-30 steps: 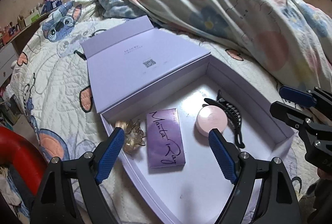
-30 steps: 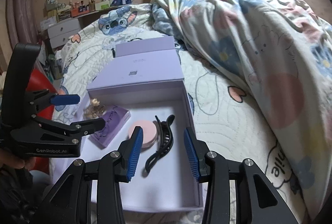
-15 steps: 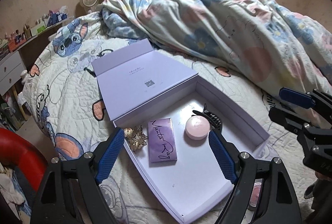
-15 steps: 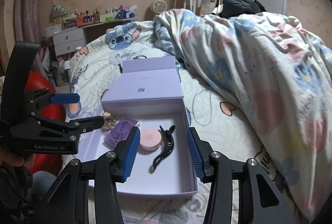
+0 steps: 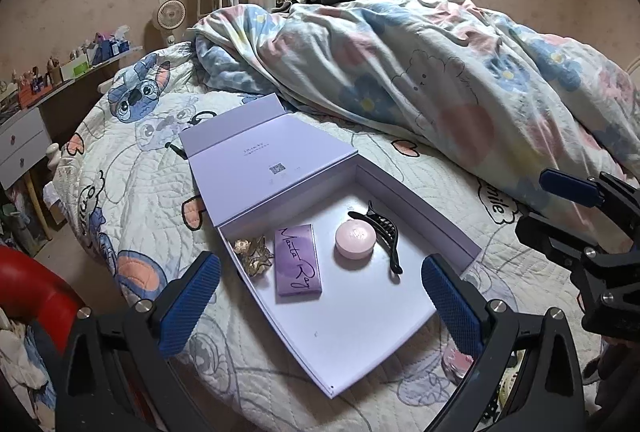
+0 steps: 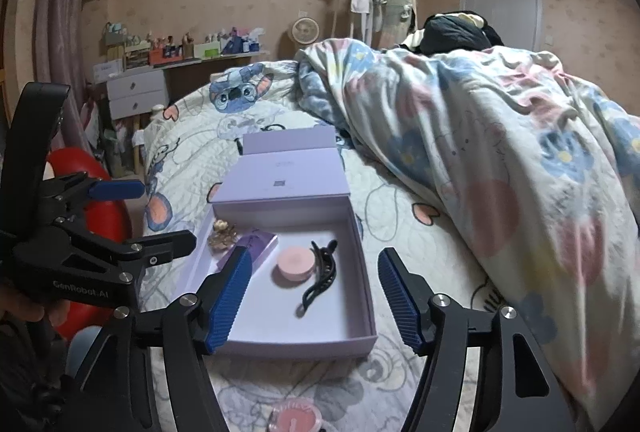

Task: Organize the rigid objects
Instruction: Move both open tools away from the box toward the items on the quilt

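Lilac box [image 5: 416,200] lay open on quilted bed [image 5: 128,184], lid folded back toward 11 o'clock. Inside: gold hair clip [image 5: 253,250] at 9 o'clock of purple palette [image 5: 298,259]; pink round compact [image 5: 354,240] at palette's 3 o'clock, touching black claw clip [image 5: 380,232]. Left gripper [image 5: 320,300] jaws opening, nothing between. Right gripper [image 6: 314,296] jaws opening, likewise empty. Second pink compact [image 6: 295,419] on bed at 6 o'clock of box.

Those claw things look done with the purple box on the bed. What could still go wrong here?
1. The lavender box sits open on a soft quilt; a nudge could tip it and slide the black hair clip, the pink round case and the purple palette around.
2. A pink round thing lies on the quilt outside the box, near the bed's edge; it may get missed or knocked off.
3. Both the left gripper and the right gripper are opening, nothing between their jaws, close together; they might bump.
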Tool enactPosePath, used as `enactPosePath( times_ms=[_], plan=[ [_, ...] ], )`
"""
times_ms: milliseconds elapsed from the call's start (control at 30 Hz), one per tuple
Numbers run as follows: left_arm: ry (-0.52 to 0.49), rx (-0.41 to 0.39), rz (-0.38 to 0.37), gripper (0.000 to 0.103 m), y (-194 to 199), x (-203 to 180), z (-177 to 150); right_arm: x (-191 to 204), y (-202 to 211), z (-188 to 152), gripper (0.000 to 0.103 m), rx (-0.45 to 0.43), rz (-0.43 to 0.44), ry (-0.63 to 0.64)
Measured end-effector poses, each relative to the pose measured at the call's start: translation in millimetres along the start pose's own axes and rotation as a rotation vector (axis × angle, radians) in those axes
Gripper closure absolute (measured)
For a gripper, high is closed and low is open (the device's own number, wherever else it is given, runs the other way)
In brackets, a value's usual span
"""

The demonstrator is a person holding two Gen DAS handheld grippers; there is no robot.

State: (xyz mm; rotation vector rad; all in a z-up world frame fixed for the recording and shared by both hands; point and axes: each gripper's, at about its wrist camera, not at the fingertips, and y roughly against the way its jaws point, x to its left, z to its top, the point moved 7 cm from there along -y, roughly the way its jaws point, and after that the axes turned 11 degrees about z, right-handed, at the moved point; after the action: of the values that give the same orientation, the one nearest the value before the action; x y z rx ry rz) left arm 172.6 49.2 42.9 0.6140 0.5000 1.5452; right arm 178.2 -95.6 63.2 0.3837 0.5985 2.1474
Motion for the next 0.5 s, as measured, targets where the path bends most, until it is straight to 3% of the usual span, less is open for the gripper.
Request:
enactPosePath(
  times_ms=[200,500],
  plan=[
    [-0.009,0.000,0.009,0.001,11.5,-1.6,-8.8,3.0,16.0,-8.5,0.028,-0.016,-0.004,-0.021],
    [-0.020,0.007,-0.009,0.001,28.9,-9.9,-27.3,8.7,30.2,-26.8,0.027,0.004,-0.015,-0.051]
  ],
)
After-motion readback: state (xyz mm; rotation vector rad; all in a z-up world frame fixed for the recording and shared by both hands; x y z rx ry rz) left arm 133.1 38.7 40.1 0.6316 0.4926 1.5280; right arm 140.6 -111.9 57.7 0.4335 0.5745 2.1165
